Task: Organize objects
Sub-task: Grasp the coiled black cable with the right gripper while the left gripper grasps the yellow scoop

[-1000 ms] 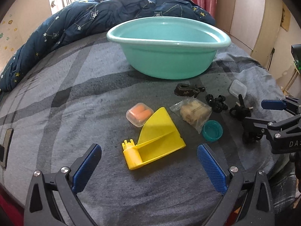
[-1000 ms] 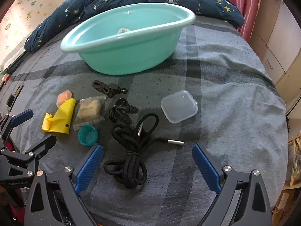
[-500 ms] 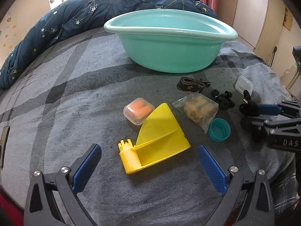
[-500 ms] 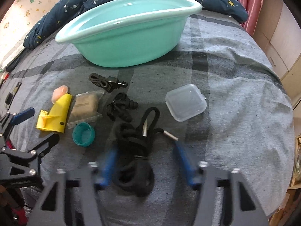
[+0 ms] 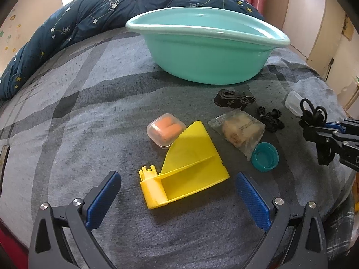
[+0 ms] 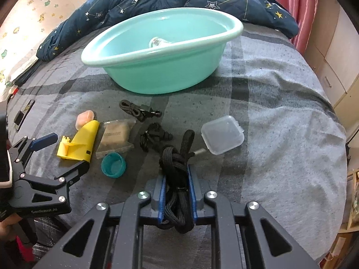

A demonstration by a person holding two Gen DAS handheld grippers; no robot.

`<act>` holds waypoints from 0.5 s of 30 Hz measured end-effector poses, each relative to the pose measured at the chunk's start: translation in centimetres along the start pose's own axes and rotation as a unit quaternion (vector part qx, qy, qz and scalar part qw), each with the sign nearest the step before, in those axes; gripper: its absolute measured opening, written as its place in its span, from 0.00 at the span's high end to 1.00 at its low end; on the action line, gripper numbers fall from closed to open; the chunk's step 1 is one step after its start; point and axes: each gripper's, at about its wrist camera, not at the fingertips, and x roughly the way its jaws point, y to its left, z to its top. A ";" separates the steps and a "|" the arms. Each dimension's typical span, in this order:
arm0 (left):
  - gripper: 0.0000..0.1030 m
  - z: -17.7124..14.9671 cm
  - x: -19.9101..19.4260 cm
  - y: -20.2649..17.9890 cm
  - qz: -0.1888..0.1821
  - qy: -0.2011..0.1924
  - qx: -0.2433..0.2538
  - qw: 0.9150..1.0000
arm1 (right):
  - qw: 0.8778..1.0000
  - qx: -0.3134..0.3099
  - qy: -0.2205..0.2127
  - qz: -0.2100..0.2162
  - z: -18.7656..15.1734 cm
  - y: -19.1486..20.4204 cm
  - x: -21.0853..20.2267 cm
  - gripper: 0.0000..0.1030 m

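Note:
A bundle of black cord (image 6: 175, 157) lies on the grey plaid bedspread, and my right gripper (image 6: 177, 172) is closing on it, blue pads pressing both sides. In the left wrist view that gripper (image 5: 323, 130) and the cord (image 5: 311, 114) show at the right edge. My left gripper (image 5: 177, 186) hangs open just above the near end of a yellow plastic piece (image 5: 186, 165), with nothing between its fingers. A teal basin (image 6: 161, 76) stands behind the objects with a small round thing (image 6: 157, 42) in it.
On the bedspread lie a clear case with orange earplugs (image 5: 166, 130), a snack packet (image 5: 240, 132), a teal cap (image 5: 264, 159), a black strap (image 5: 231, 99), black earbuds (image 5: 269, 118) and a clear box (image 6: 222, 134). A navy star blanket (image 5: 89, 15) is bunched behind the basin.
My right gripper went from wide open around the black cord to closed on it. The left gripper stayed open and hardly moved.

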 end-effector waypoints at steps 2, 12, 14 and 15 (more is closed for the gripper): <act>0.00 0.1 0.3 0.1 0.000 0.003 -0.008 1.000 | 1.000 -0.002 0.001 0.000 0.1 0.0 0.1 0.83; 0.00 0.7 1.3 0.1 0.012 0.016 -0.037 0.999 | 1.000 -0.004 -0.002 0.001 0.1 -0.3 0.0 0.83; 0.00 0.7 1.4 0.2 0.012 0.016 -0.040 0.999 | 1.000 -0.004 -0.003 0.000 0.1 -0.3 -0.1 0.83; 0.00 0.7 1.4 0.1 0.013 0.016 -0.041 0.999 | 1.000 -0.004 -0.003 0.000 0.1 -0.3 -0.1 0.83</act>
